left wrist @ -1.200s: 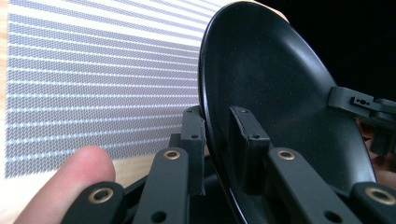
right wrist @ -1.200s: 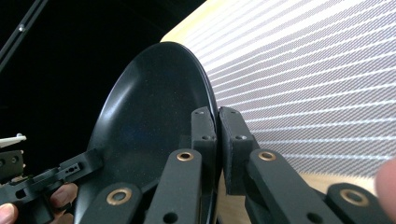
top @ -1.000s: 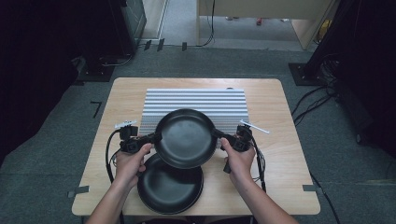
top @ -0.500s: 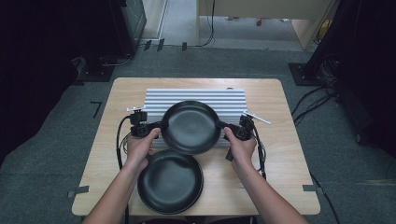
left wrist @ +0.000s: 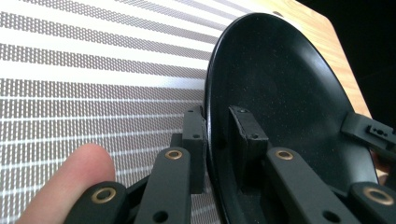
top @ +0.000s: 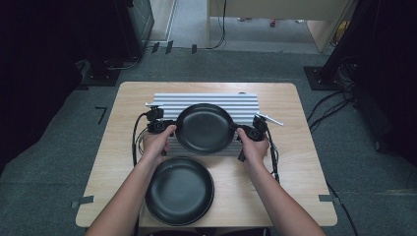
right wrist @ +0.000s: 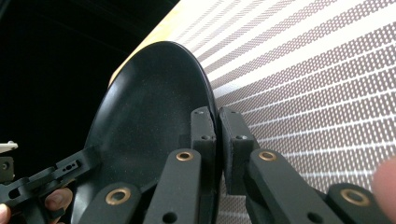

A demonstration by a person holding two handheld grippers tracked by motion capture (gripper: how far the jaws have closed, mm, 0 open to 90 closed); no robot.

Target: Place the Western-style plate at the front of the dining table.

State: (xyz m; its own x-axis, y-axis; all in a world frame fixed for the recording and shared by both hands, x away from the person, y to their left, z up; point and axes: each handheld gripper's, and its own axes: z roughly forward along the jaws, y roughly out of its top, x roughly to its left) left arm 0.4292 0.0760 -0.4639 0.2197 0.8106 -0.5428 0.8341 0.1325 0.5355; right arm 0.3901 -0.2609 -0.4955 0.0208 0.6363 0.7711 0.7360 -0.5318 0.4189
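Nearest the person, a second black plate lies flat on the wooden table close to the near edge, between the two forearms and apart from both grippers. Just beyond it the left hand and the right hand each hold a gripper, and between them a black plate is carried roughly level over the near part of a ribbed, silver-grey slab; whether the plate touches the slab or hangs just above it cannot be told. The left gripper meets the plate's left rim and the right gripper meets its right rim. In the left gripper view the left gripper has one jaw under the plate and one inside its well, both pressed onto the rim, with the striped slab behind and a fingertip at the lower left. In the right gripper view the right gripper likewise pinches the rim of the plate, its jaws nearly together with only the thin edge between them. Farther off, the slab runs across the middle of the table, and grey carpet surrounds the table, with cables trailing at the right
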